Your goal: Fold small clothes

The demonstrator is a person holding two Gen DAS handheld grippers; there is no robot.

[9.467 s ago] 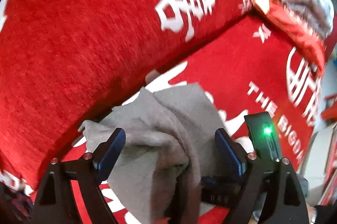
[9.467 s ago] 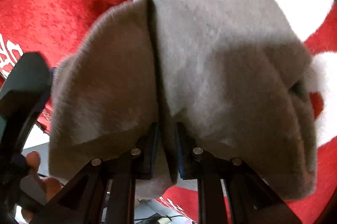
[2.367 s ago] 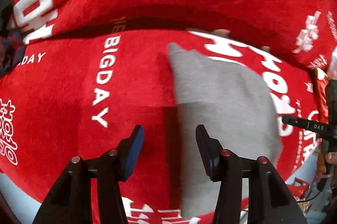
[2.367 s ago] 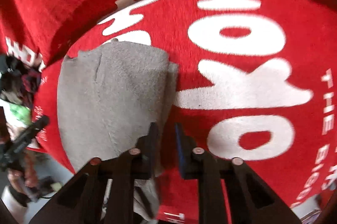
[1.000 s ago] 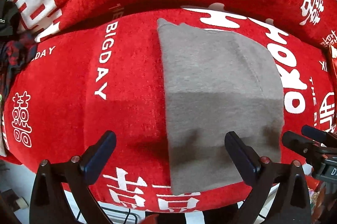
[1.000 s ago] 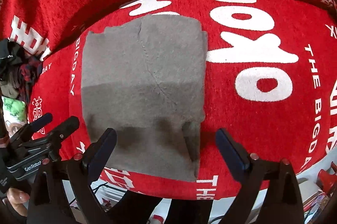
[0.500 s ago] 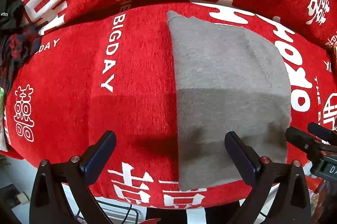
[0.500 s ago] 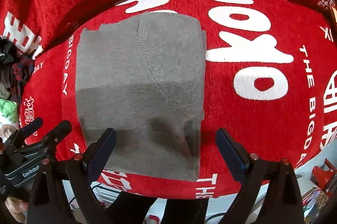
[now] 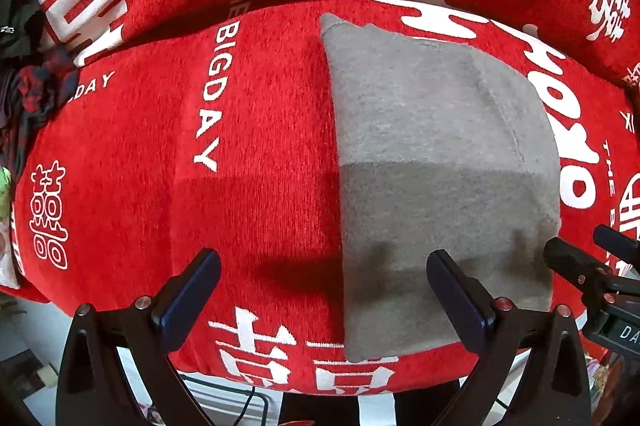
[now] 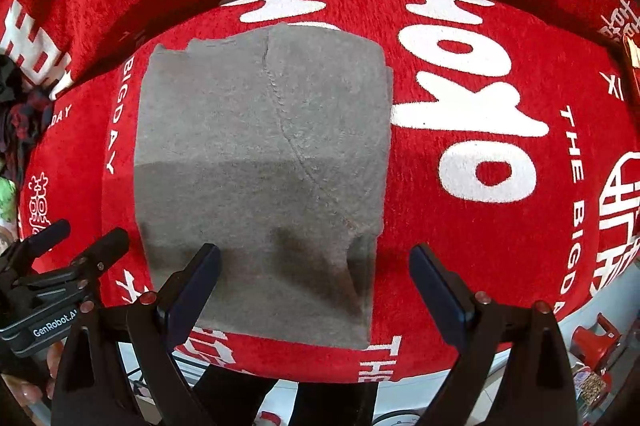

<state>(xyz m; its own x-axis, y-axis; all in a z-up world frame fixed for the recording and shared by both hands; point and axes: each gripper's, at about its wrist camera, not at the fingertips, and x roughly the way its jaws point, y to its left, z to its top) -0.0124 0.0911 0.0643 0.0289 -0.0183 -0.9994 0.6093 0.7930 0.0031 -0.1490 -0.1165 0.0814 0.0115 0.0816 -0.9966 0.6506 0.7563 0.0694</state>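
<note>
Tools spread wide, gripping nothing: left tool point(image 9: 320, 290) and right tool point(image 10: 314, 284) hang above the near edge of one grey garment point(image 10: 260, 166), folded square on the red cushion point(image 10: 500, 226). Any further fold likely needs both near corners pinched evenly. Count: two tools, one garment.

A grey garment point(image 10: 260, 162) lies folded into a flat rectangle on a red cushion point(image 10: 500, 246) printed with white lettering, nearer its left edge and reaching almost to its front edge. The right gripper point(image 10: 314, 280) hangs above that front edge, jaws wide apart and empty. The left gripper point(image 10: 76, 240) shows at lower left, beside the garment's near left corner.
</note>
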